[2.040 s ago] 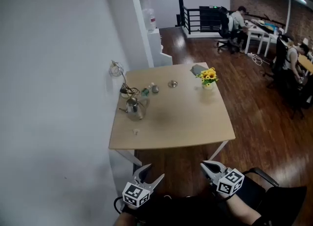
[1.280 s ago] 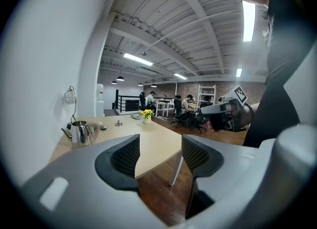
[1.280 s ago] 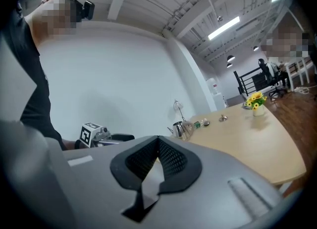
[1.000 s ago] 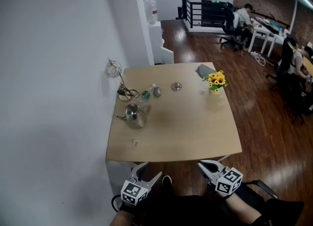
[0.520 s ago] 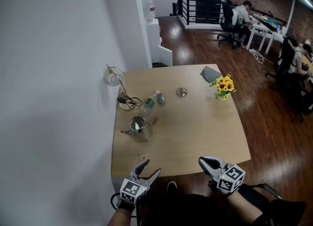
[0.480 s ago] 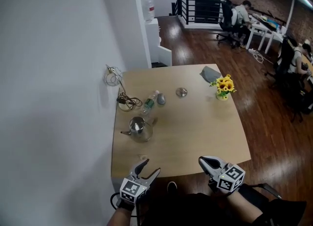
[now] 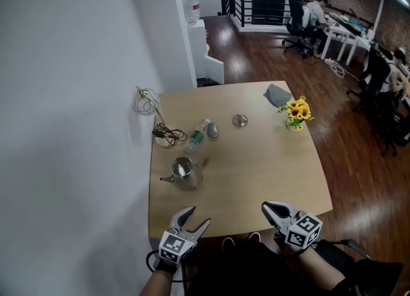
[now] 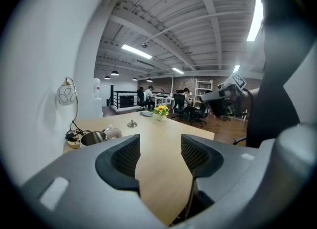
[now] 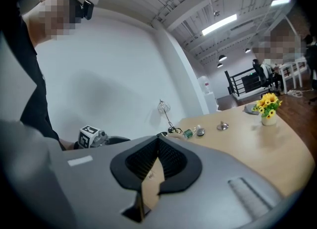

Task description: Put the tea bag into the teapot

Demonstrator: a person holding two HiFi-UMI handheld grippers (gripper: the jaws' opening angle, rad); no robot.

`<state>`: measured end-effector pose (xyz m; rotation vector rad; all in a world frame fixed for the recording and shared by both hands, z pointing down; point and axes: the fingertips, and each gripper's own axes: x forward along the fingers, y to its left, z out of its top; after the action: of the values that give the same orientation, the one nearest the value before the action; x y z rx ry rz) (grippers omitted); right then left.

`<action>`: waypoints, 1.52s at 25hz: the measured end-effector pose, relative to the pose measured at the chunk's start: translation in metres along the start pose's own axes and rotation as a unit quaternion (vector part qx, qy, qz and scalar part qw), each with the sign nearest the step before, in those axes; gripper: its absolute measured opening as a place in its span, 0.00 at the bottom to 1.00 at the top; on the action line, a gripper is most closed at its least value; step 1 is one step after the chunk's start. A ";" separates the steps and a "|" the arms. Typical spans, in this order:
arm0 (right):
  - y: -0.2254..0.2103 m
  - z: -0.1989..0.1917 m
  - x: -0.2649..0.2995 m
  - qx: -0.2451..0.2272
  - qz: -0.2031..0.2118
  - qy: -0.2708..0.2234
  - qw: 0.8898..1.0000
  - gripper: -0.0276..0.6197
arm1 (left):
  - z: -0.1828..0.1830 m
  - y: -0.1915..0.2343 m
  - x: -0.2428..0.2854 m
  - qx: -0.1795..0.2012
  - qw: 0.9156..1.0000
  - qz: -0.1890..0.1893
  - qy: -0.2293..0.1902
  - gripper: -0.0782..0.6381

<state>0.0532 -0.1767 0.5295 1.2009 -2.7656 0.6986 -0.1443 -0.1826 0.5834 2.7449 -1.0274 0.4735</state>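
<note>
The steel teapot [image 7: 184, 173], lid off, stands on the left half of the wooden table [image 7: 269, 166]; in the left gripper view the teapot [image 8: 93, 137] is far left. Its lid [image 7: 240, 120] lies further back. I cannot make out the tea bag in any view. My left gripper [image 7: 188, 219] is open at the table's near edge, in front of the teapot, with nothing between its jaws [image 8: 159, 141]. My right gripper [image 7: 274, 209] hangs at the near edge further right, its fingertips touching [image 9: 158, 139] and nothing seen held.
A plastic bottle [image 7: 198, 133] lies behind the teapot beside a tangle of cables [image 7: 163, 134] by the wall. A small vase of yellow flowers [image 7: 295, 112] and a grey cloth [image 7: 277, 95] are at the back right. People sit at desks in the far room.
The view has closed in on the table. Both grippers have come forward from below the table's near edge up to it; the left one stays open.
</note>
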 end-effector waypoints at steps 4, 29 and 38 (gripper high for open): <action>-0.005 0.003 0.010 0.001 0.007 0.004 1.000 0.05 | 0.000 0.009 0.002 -0.004 1.000 0.010 0.002 0.47; -0.004 -0.024 0.039 0.025 0.061 0.082 0.994 0.05 | -0.222 0.098 0.046 -0.076 0.949 0.100 0.288 0.32; 0.000 -0.011 0.040 0.031 0.074 0.077 0.994 0.05 | -0.236 0.098 0.055 -0.062 0.941 0.107 0.316 0.15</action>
<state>0.0240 -0.1994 0.5479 0.9145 -2.7413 0.8562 -0.2255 -0.2262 0.8277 2.1282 -1.1163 1.1780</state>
